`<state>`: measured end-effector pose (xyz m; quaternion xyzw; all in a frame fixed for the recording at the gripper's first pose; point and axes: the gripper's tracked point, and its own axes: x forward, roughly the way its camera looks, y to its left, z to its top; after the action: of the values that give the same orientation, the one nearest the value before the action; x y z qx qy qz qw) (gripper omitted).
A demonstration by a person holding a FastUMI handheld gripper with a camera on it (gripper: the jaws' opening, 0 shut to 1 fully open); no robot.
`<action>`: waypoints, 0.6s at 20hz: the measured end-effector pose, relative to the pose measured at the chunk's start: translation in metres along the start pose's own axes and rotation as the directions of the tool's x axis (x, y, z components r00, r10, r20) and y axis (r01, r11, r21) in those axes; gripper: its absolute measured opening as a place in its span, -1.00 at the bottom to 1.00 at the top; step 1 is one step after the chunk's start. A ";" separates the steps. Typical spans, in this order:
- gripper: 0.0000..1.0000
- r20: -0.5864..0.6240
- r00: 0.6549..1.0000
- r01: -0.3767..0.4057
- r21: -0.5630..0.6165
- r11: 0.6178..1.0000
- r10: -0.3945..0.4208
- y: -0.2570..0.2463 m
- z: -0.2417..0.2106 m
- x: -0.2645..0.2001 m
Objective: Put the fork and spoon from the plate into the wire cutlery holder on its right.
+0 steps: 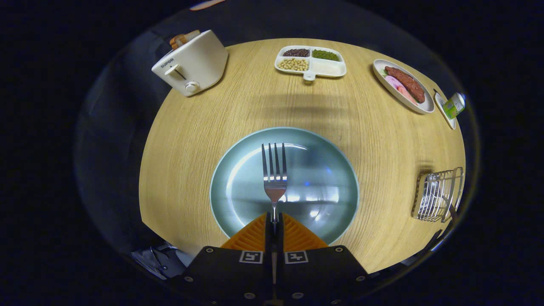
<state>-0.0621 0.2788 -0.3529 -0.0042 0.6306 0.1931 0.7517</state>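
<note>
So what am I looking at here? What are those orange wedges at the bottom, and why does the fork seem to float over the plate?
The camera rides on a hand-held claw and looks forward along its two orange fingers. Those fingers are closed on the handle of the fork, so the fork sticks out ahead, over the blue-green plate. Everything sits on a round wooden table. To the plate's right stands the wire cutlery holder, with something shiny already inside, perhaps the spoon. Farther back are a toaster, a divided tray of beans and a dish of sliced meat.
</note>
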 end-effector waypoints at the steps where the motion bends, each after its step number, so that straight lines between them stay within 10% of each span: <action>1: -0.92 0.019 1.000 -0.003 0.018 1.000 0.003 -0.007 0.001 -0.008; 12: -0.92 0.168 0.979 0.094 0.116 0.989 -0.113 -0.139 -0.013 -0.103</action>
<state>-0.0469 0.1176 -0.2906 0.0204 0.5708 0.1189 0.8122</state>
